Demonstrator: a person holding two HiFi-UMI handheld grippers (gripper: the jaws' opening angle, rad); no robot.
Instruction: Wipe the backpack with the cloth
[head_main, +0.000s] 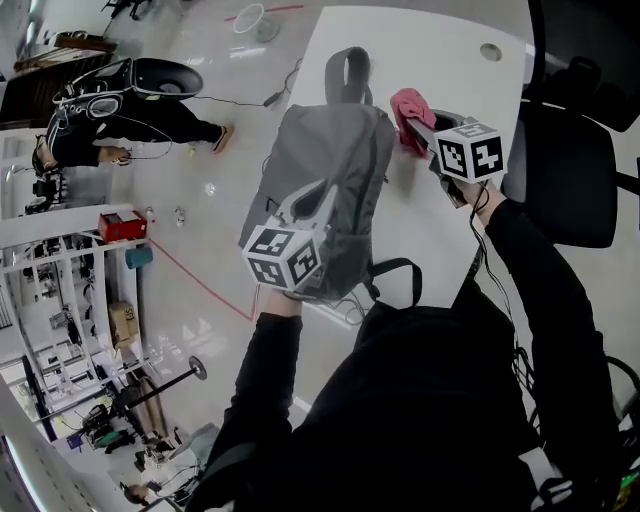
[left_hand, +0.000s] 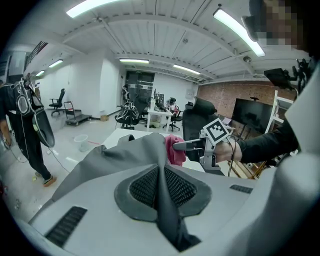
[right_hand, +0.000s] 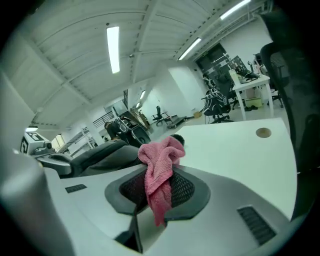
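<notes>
Right gripper (head_main: 420, 128): fingers clamped on the pink cloth (head_main: 407, 108), which sits just beside the backpack's far right edge; contact unclear. Left gripper (head_main: 312, 198): fingers pinched shut on a fold of grey backpack (head_main: 335, 160) fabric at its near end, pinning it. The backpack lies along the left side of the white worktop (head_main: 440, 60), handle at the far end, straps hanging off the near edge. To wipe well, press the cloth flat on the panel and stroke away from the pinned fold so the fabric stays taut, with cloth, not fingers, on the bag. Worktop is smooth, with a grommet hole (head_main: 490, 51) at far right. Room: glossy floor with red tape lines, person in dark clothes (head_main: 130, 125) far left, shelving left, black office chair (head_main: 565, 180) right.
</notes>
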